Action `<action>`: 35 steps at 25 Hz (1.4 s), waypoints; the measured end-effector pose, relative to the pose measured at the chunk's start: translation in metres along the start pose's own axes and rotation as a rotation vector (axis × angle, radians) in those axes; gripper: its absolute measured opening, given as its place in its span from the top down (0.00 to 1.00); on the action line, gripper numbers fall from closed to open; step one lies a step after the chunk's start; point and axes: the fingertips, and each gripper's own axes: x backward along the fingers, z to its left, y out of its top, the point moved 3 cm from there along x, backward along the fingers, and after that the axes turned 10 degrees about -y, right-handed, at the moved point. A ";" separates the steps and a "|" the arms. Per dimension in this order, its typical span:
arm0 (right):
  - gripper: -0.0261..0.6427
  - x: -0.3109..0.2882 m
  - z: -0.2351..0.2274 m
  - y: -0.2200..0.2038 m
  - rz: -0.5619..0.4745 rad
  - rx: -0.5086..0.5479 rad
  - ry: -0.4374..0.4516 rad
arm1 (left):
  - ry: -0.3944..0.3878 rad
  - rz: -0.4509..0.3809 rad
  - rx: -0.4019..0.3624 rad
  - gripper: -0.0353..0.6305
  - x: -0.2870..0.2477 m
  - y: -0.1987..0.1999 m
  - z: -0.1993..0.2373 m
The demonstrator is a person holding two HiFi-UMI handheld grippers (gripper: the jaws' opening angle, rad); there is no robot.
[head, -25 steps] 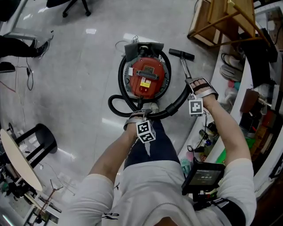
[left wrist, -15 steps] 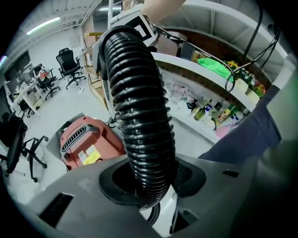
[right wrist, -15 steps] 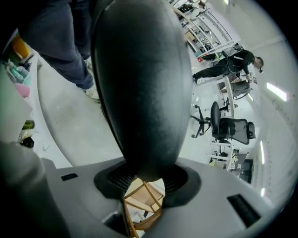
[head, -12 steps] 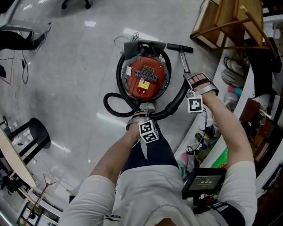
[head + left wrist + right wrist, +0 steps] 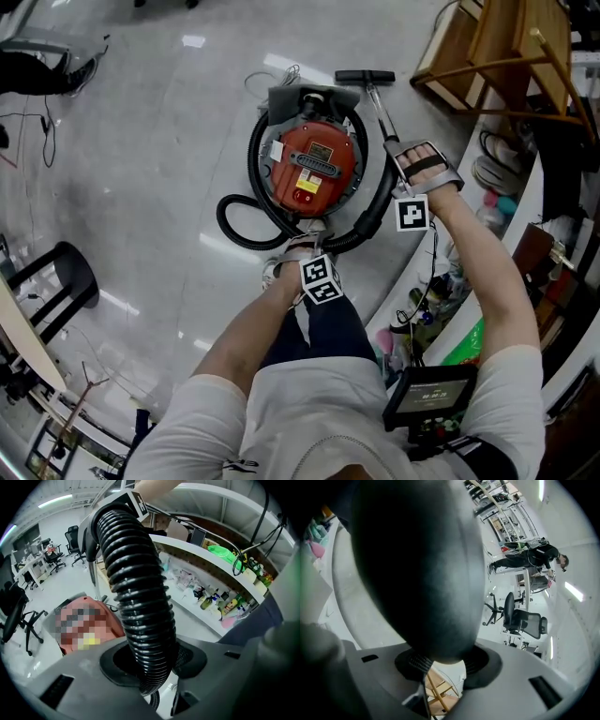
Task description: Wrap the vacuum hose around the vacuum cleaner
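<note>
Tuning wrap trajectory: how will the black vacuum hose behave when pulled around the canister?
Likely floppy yet springy: the ribbed hose curves freely around the vacuum cleaner and bulges into a slack loop. Ribs probably resist slipping in the left hand-held gripper.

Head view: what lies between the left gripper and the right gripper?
In the head view, a curved stretch of the black hose spans from the left gripper to the right gripper, beside the red vacuum cleaner; both grip it.
</note>
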 end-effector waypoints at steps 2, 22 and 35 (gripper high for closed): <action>0.72 -0.011 -0.008 0.002 -0.008 0.012 -0.011 | 0.001 -0.008 0.010 0.71 -0.003 0.004 0.004; 0.72 -0.060 -0.057 0.008 -0.009 0.032 -0.094 | 0.044 -0.060 0.078 0.75 -0.012 0.006 0.045; 0.72 -0.100 -0.086 0.046 -0.065 0.079 -0.205 | 0.049 -0.085 0.223 0.75 -0.032 -0.008 0.061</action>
